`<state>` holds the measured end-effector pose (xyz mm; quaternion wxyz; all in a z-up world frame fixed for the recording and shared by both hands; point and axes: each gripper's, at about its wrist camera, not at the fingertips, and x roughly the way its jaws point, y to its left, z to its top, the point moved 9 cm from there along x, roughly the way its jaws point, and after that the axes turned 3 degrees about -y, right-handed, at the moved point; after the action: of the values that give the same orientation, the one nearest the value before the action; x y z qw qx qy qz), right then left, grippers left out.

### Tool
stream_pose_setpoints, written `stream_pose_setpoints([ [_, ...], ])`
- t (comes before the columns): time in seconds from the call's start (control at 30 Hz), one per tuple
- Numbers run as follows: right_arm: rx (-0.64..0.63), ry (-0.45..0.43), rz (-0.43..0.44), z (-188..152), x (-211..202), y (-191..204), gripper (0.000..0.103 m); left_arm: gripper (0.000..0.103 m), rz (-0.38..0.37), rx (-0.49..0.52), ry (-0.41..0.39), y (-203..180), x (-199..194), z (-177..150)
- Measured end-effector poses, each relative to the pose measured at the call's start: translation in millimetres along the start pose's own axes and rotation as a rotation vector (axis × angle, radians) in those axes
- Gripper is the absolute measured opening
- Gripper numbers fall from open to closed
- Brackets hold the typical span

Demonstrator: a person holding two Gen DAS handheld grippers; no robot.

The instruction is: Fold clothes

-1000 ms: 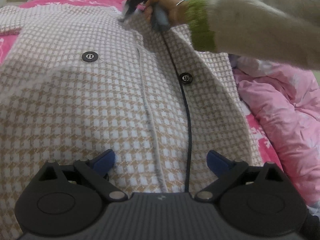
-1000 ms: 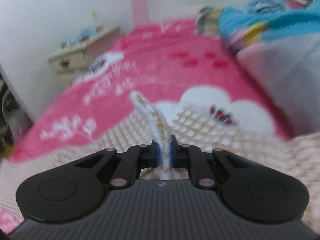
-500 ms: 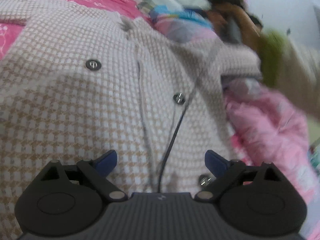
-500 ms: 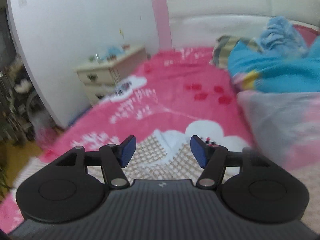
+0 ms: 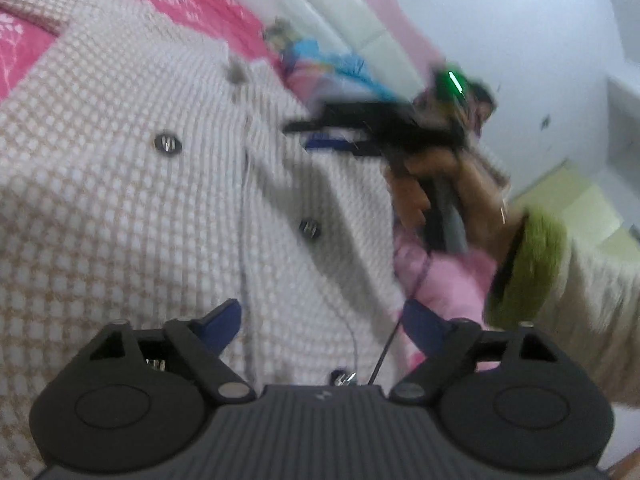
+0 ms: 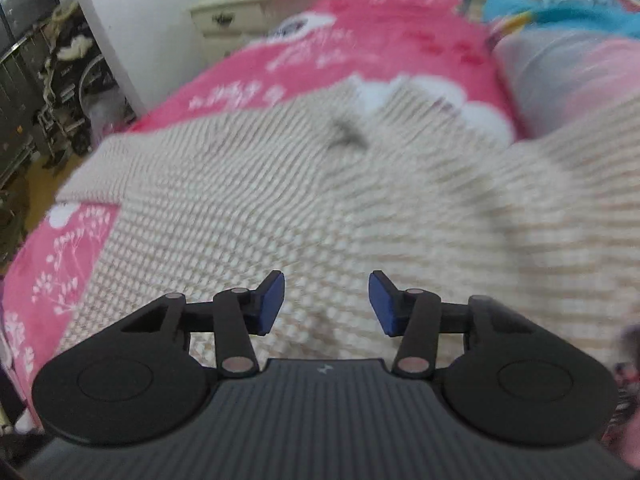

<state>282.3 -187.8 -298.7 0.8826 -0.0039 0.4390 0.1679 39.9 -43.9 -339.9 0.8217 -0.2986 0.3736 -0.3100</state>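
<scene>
Pink bed (image 6: 360,40), checked coat (image 6: 320,200) under both empty, closing tools (image 6: 326,304).

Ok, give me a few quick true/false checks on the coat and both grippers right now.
1. The checked coat lies spread on a pink bedspread. True.
2. The right gripper is clamped on a fold of the coat. False: its jaws are closing, but the blue pads are apart with nothing pinched between them.
3. The left gripper has nothing between its pads. True: its jaws are closing above the coat's front, and no cloth is gripped.
4. The coat's buttons are white. False: they are dark.
5. A bedside cabinet stands by the wall beyond the bed. True.
</scene>
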Motion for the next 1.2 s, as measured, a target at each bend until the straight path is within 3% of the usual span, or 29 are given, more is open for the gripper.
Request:
stream_pose_setpoints([
  [0.1, 0.048, 0.048, -0.037, -4.9, 37.1, 3.5, 0.029, 0.064, 0.037, 0.065, 0.064, -1.8, 16.3, -11.5],
  [0.17, 0.096, 0.072, -0.040, -7.8, 53.6, 2.1, 0.026, 0.061, 0.072, 0.117, 0.095, -1.7, 23.6, -19.7],
  [0.27, 0.094, 0.079, -0.036, -7.9, 60.1, 5.2, 0.025, 0.059, 0.109, 0.178, 0.110, -3.7, 29.0, -23.7],
  [0.47, 0.064, 0.069, -0.018, -2.7, 53.0, 16.7, 0.029, 0.058, 0.133, 0.171, 0.110, 1.4, 37.6, -24.9],
  [0.53, 0.033, 0.103, -0.021, -9.8, 61.2, 20.7, 0.033, 0.052, 0.155, 0.176, 0.102, 2.8, 39.0, -24.8],
  [0.6, 0.050, 0.082, -0.026, -10.1, 63.2, 19.3, 0.032, 0.044, 0.174, 0.173, 0.091, 4.2, 38.6, -24.4],
  [0.63, 0.080, 0.068, -0.026, -9.1, 62.4, 16.1, 0.028, 0.034, 0.186, 0.172, 0.086, 5.5, 38.5, -24.2],
  [0.7, 0.149, 0.047, -0.033, -8.1, 58.7, 6.1, 0.000, 0.020, 0.212, 0.172, 0.080, 9.5, 38.8, -23.6],
  [0.73, 0.172, 0.040, -0.035, -8.0, 57.2, 1.1, 0.000, 0.014, 0.213, 0.166, 0.080, 11.4, 39.3, -22.5],
  [0.8, 0.204, 0.023, -0.025, -8.3, 51.8, -5.5, 0.000, 0.010, 0.195, 0.150, 0.075, 11.3, 37.5, -20.8],
  [1.0, 0.292, -0.046, 0.031, -2.3, 23.5, -11.4, 0.000, 0.009, 0.084, 0.204, 0.037, -10.4, 31.5, -14.7],
  [1.13, 0.155, 0.014, -0.007, -6.5, 26.1, 7.6, 0.004, 0.009, 0.087, 0.211, 0.040, -9.9, 35.0, -15.9],
  [1.17, 0.102, 0.032, -0.017, -8.1, 28.1, 15.3, 0.014, 0.009, 0.084, 0.210, 0.036, -10.5, 34.8, -15.4],
  [1.2, 0.054, 0.045, -0.021, -9.5, 31.6, 23.4, 0.032, 0.009, 0.081, 0.210, 0.031, -11.5, 34.7, -14.8],
])
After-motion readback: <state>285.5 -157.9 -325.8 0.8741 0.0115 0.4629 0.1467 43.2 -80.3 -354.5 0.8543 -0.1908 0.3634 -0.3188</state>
